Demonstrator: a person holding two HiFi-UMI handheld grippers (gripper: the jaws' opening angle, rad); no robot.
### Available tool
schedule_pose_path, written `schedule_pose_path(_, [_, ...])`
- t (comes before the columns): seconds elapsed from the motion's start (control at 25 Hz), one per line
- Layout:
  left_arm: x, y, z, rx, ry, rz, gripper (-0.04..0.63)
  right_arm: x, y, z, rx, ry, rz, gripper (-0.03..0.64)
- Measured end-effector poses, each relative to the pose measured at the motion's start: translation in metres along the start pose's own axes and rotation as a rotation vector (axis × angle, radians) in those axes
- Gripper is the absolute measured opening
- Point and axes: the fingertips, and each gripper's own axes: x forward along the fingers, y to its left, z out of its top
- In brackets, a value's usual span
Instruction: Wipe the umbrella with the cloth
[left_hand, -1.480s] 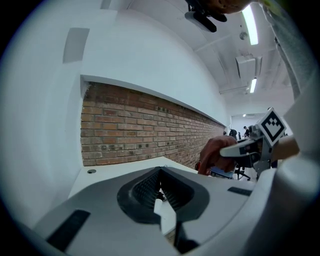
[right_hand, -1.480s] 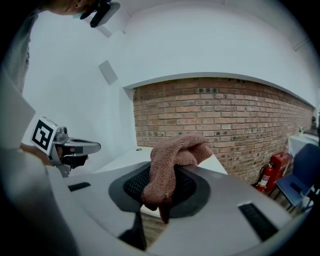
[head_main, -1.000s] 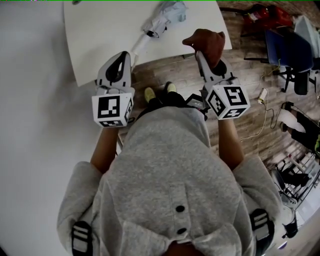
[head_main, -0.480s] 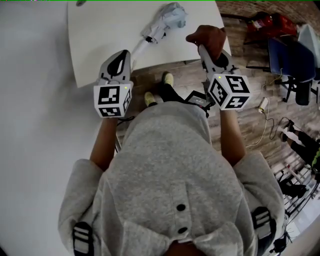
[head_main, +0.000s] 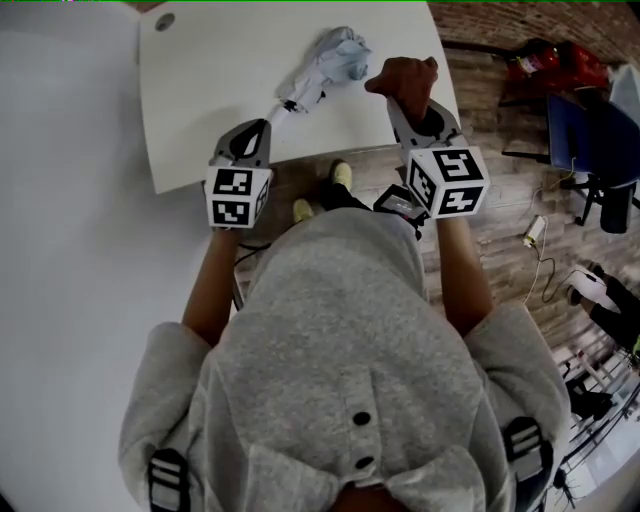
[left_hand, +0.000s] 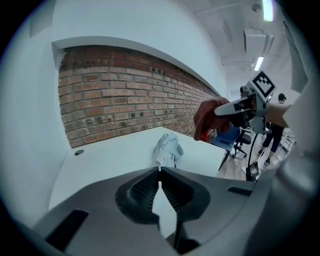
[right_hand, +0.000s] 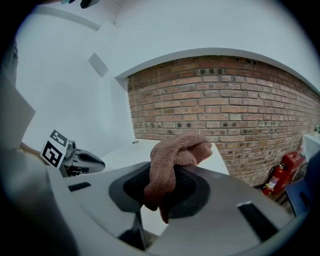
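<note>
Table: white top (head_main: 200, 90) in front of the person, with a brick wall (right_hand: 240, 100) beyond its far edge.

Umbrella: folded, pale grey (head_main: 332, 52). It lies slantwise across the middle of the surface, bunched canopy toward the far edge and thin handle end pointing at the near edge. Lying flat like this, its upper fabric is open to a wipe.

Left gripper: (head_main: 263, 124) sits at the near edge, just short of the handle end, and I cannot tell whether the two touch. Its own view shows the jaws pressed together with nothing between them (left_hand: 160, 171), and the umbrella (left_hand: 167, 147) straight ahead of the tips. My guess is it is placed there to pin or steady the handle.

Right gripper: (head_main: 405, 100) is over the near right corner of the surface. Its jaws are clamped on the cloth (right_hand: 172, 170).

Cloth: reddish-brown towelling (head_main: 405, 78). It is bunched into a pad that sticks out past the jaw tips (right_hand: 175, 152), so the fabric rather than the plastic would meet the umbrella.

Gap: the cloth is just beside the canopy, on its right, and not yet on it.

Stage: wiping looks about to begin. The next move probably needs the cloth lowered onto the canopy.
</note>
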Motion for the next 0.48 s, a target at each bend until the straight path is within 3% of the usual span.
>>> schedule_pose_path(0.24, [0.039, 0.001, -0.023, -0.006, 0.101, -0.001, 0.024, 0.028, -0.029, -0.010, -0.028, 0.035, 0.021, 0.081])
schedule_pose_path(0.48, [0.061, 0.001, -0.042, 0.012, 0.208, -0.026, 0.138, 0.050, -0.049, -0.018, -0.039, 0.077, 0.026, 0.081])
